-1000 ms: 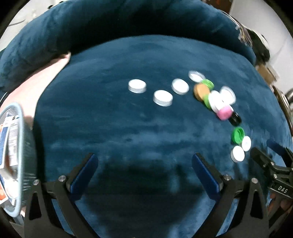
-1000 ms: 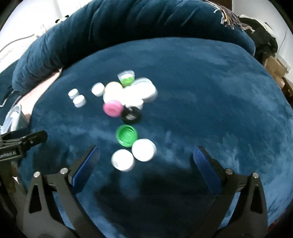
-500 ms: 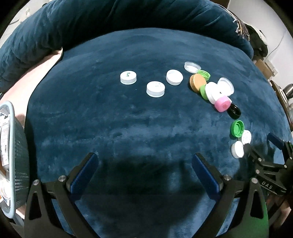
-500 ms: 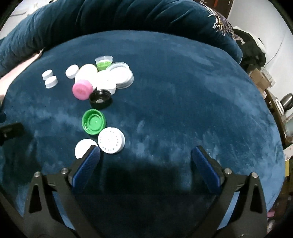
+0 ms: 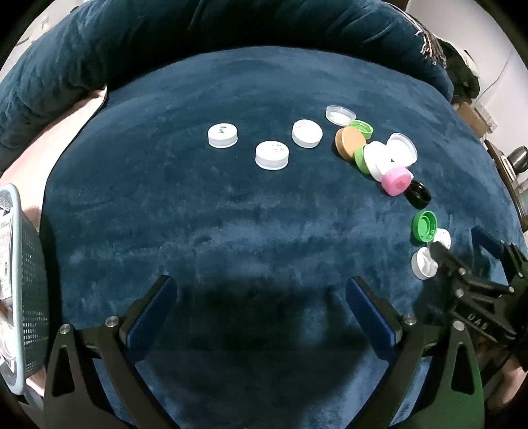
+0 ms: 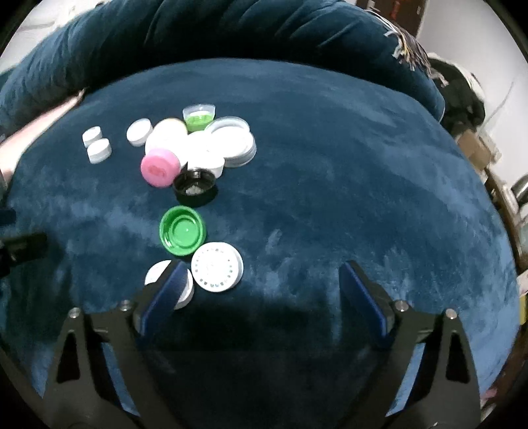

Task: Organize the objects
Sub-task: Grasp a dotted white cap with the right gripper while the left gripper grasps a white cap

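Observation:
Several bottle caps lie on a dark blue plush cushion (image 5: 198, 214). Three white caps (image 5: 272, 155) form a row apart from a mixed pile with a pink cap (image 6: 160, 166), a black cap (image 6: 194, 187) and a green cap (image 6: 182, 235). My right gripper (image 6: 262, 267) hangs over the near end of the pile, its jaws closing. A dotted white cap (image 6: 216, 271) lies between its fingers, untouched. A plain white cap (image 6: 158, 275) is half hidden behind the left finger. My left gripper (image 5: 260, 285) stands open over bare cushion with nothing between its fingers.
A pale blue mesh basket (image 5: 23, 264) stands at the left edge. A thick blue pillow roll (image 5: 231, 29) borders the cushion at the back. Pink fabric (image 5: 29, 158) shows at the left. Boxes and clutter (image 5: 475, 115) sit beyond the right edge.
My right gripper has come closer to the two nearest white caps and its fingers stand a little narrower. The left finger now covers part of the plain white cap. The left gripper has hardly moved.

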Motion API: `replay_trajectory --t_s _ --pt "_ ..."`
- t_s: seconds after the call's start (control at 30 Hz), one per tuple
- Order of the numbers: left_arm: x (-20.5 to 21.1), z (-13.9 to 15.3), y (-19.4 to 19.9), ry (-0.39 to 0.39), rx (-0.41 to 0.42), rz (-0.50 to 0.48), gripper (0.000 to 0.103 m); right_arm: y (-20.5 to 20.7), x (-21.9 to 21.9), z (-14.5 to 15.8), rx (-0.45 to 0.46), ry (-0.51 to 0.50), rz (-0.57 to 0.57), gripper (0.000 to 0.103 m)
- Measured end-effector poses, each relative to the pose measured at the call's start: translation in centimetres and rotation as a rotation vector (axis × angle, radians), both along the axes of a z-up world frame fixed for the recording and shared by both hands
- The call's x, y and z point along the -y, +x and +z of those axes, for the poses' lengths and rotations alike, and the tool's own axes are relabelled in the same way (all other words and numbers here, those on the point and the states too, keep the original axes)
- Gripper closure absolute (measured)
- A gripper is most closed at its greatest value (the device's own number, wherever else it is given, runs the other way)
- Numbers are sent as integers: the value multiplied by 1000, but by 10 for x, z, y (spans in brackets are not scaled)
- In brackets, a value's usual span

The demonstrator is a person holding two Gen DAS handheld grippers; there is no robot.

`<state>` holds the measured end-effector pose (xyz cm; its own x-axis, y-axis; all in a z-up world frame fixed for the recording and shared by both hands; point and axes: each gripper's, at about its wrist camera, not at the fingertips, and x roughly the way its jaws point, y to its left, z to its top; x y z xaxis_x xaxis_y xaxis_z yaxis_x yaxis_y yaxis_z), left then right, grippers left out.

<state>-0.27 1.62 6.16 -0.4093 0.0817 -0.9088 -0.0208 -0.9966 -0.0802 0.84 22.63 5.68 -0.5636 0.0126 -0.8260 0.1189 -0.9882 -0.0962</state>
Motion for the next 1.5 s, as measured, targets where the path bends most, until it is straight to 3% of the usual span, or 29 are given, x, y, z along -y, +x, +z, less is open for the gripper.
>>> replay_trajectory --t_s 0.23,0.43,0.53,0.77,0.93,0.97,1.0,1.07,1.2,1.5 --pt "-5 -2 2 -8 3 -17 1 -9 2 -5 8 17 -4 12" --pt "-17 0 4 31 -8 -57 1 -1 -10 0 16 24 -35 42" --pt "-28 0 4 33 -10 -85 1 1 -11 1 11 -16 2 73" --pt "-71 -2 8 138 -32 -218 1 12 -31 10 11 -86 -50 72" --pt "-106 -11 7 145 -61 -306 2 13 -45 8 25 -148 -87 72" --pt "-113 -16 5 157 -58 -317 6 13 -46 9 23 -154 -90 72" --pt "-116 -19 2 165 -54 -323 17 13 -46 9 22 -158 -94 72" --pt "-122 -25 -1 159 -54 -334 25 13 -47 9 25 -166 -98 72" --pt "-120 -23 0 126 -95 -335 72 13 -45 8 28 -171 -92 70" --pt "-82 -20 -5 177 -68 -223 72 12 -46 7 36 -209 -92 72"
